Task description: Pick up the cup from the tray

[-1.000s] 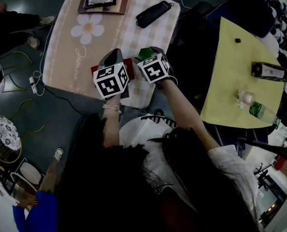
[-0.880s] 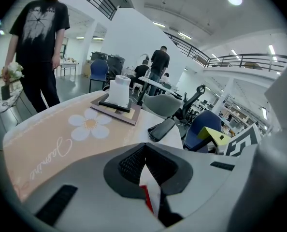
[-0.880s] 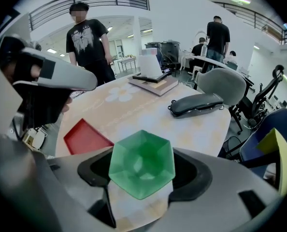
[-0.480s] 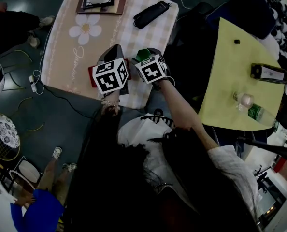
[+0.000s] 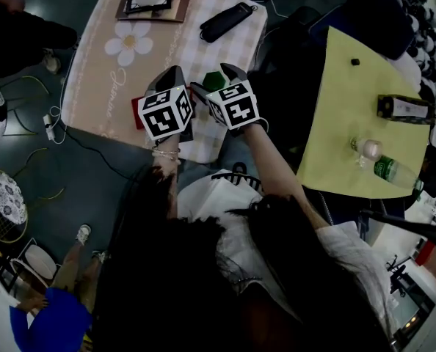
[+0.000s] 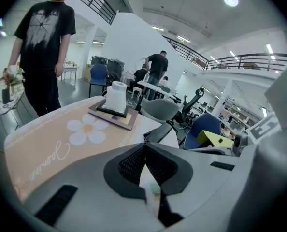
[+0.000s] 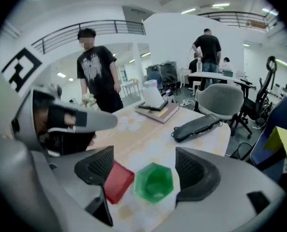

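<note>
Cup point(image 7: 154, 181), green and hexagonal, stands on the surface point(image 5: 93, 86) just beside the red tray point(image 7: 117, 181), not on it. Right gripper point(image 7: 144, 164): jaws opening, wider than a moment ago, cup between them, pads clear of it. Left gripper point(image 6: 144, 151): jaws closed, empty. Judgement: cup released off the tray; removal apparently complete.

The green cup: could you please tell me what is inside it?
Nothing shows inside the green cup: the right gripper view looks into its open top, onto green walls and floor. It sits untouched between the right gripper's opening jaws. What it rests on is covered.
</note>
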